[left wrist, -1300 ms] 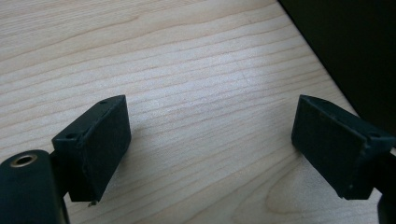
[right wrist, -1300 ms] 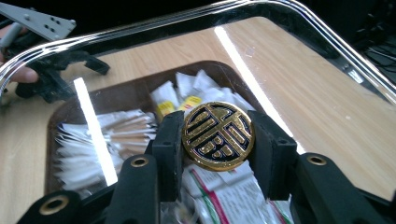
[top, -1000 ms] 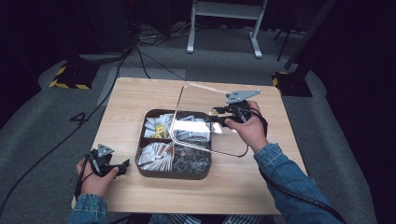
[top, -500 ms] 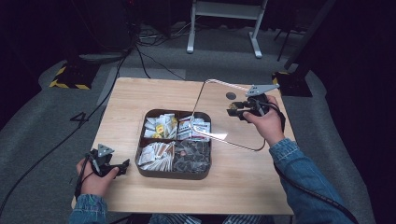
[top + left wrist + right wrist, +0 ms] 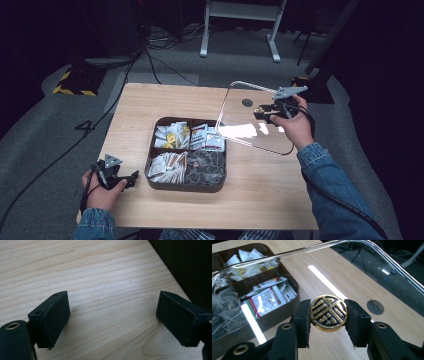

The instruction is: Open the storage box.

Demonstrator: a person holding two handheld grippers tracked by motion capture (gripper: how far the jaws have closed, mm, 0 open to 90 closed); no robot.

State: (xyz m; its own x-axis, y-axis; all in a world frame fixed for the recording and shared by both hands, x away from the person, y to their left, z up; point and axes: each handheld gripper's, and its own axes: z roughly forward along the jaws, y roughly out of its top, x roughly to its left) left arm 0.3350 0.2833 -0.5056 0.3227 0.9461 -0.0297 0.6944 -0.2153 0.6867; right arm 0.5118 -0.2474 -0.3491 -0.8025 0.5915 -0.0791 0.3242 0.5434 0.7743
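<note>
Overhead first: right gripper [image 5: 266, 111] held up over the table's [image 5: 150, 107] far right part, jaws pinched on the knob of a clear glass lid [image 5: 250, 127]; lid hangs tilted, clear of the brown tray [image 5: 186, 186], its near-left corner overlapping the tray's far right compartment. Shifted right and away since half a second ago, when more of it sat over the tray; a second ago, nearly centred above the tray. Tray itself unmoved at table centre, four compartments, paper sachets and packets [image 5: 175, 136] in the far and near-left ones, dark contents near right. Left gripper [image 5: 131, 178] low at the near left edge beside the tray, in the same spot as before. Left gripper view: jaws spread wide, nothing between them, bare wood grain of the table [image 5: 100, 277] below. Right gripper view: both pads clamped on a round gold knob [image 5: 328, 312] with a black pattern; glass lid [image 5: 352, 272] spreads out beyond it, rounded rim, bright strip reflections; tray [image 5: 287, 308] with sachets visible through the glass at left.
</note>
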